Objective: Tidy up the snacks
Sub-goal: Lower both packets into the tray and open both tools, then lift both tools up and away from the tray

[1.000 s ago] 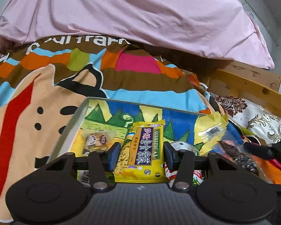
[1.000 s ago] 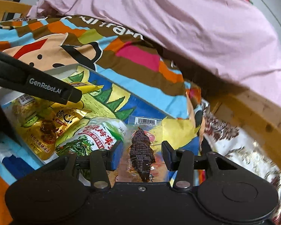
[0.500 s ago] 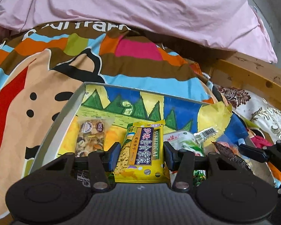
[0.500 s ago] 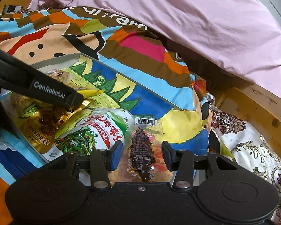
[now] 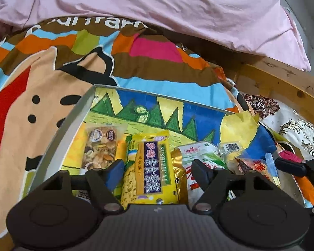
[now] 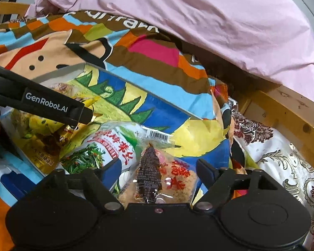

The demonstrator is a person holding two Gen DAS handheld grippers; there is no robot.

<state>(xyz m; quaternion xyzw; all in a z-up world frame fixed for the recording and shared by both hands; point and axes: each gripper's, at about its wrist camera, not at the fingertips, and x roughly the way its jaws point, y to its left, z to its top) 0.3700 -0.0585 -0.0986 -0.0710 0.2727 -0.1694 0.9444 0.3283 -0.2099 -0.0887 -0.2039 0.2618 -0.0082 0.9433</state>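
A painted tray (image 5: 77, 113) lies on the bed and holds several snack packets. My left gripper (image 5: 158, 169) is open around a yellow biscuit packet (image 5: 150, 167) that rests in the tray. A packet of mixed nuts (image 5: 100, 146) lies to its left, a gold packet (image 5: 179, 173) and a white and green vegetable packet (image 5: 201, 154) to its right. My right gripper (image 6: 159, 170) is open around a clear packet with a dark label (image 6: 157, 177), which lies on the vegetable packet (image 6: 102, 146). The left gripper's finger (image 6: 46, 104) crosses the right wrist view.
The tray (image 6: 60, 73) sits on a colourful cartoon blanket (image 5: 52, 62). A pink duvet (image 5: 157, 6) is heaped behind. A wooden bed rail (image 5: 282, 83) and a floral sheet (image 6: 282, 156) lie to the right.
Both grippers have pulled back and risen slightly, so more of the tray shows. Both jaws have opened wider around their packets, which now lie in the tray.
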